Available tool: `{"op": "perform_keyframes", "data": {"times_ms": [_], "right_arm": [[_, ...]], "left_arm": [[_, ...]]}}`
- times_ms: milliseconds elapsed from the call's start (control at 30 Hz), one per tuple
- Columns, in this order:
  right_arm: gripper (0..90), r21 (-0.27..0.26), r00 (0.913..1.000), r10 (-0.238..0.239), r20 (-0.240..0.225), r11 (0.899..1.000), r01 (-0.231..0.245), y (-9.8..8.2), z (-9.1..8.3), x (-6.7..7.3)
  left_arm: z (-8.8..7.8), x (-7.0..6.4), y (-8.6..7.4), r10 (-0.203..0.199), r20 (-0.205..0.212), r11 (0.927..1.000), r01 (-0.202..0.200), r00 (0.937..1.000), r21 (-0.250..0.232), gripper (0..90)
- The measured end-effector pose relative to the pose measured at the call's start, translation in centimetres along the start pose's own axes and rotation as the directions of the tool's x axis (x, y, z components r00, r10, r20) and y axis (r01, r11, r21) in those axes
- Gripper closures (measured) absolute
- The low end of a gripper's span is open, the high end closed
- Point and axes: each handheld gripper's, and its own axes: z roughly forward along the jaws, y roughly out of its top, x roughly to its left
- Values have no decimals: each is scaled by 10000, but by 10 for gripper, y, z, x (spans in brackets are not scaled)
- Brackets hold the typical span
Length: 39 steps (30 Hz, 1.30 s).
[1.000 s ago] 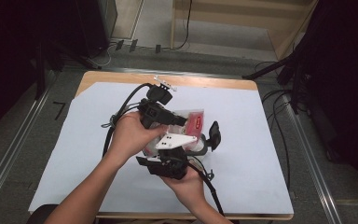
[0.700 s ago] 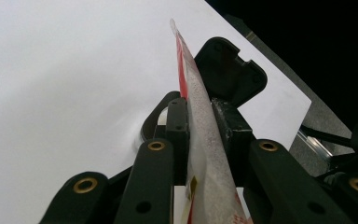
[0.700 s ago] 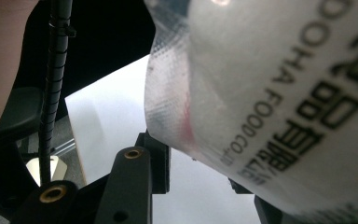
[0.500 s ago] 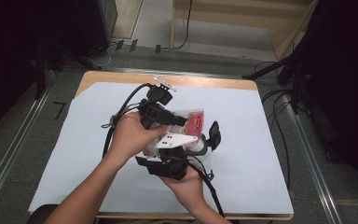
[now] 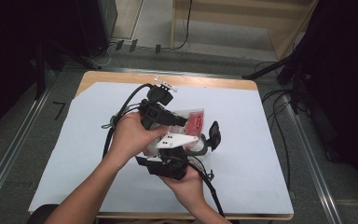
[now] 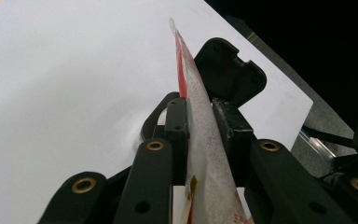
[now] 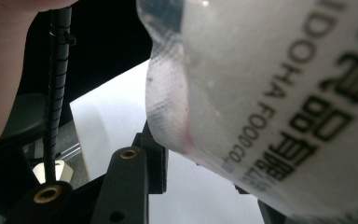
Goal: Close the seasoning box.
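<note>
Where fingers [image 6: 177, 135] pinch: packet [image 6: 200, 140] edge-on.

Overhead view; two close pouch [image 6: 200, 140] views

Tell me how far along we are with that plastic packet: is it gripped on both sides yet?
Done: the plastic packet is off the white sheet, and the left gripper has its pads clamped on the packet's edge. In hand: the right gripper is at the packet too, though whether its pads press isn't clear. Left: the packet looks unopened, and nothing has come out of it.
</note>
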Motion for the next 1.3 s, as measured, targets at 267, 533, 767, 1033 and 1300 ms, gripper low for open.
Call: {"op": "perform_keyframes", "data": {"times_ms": [267, 533, 767, 1033, 1300], "right_arm": [[644, 14, 10000, 11, -61, 10000, -11, 1, 0, 0], [644, 18, 10000, -29, -77, 10000, 29, 0, 0, 0], [645, 21, 10000, -17, -73, 10000, 17, 0, 0, 1], [645, 44, 10000, -64, -50, 10000, 65, 0, 0, 1], [644, 27, 9999, -106, -8, 9999, 106, 0, 0, 1]], "left_arm": [[0, 3, 0, -46, 66, 10000, 46, 10000, 69, 771], [0, 1, 0, -24, -1, 10000, 24, 10000, 49, 765], [0, 2, 0, -63, 93, 9999, 63, 9999, 78, 764], [0, 3, 0, -57, 103, 10000, 56, 9999, 71, 762], [0, 3, -1, -81, 110, 9999, 81, 9999, 71, 762]]}}
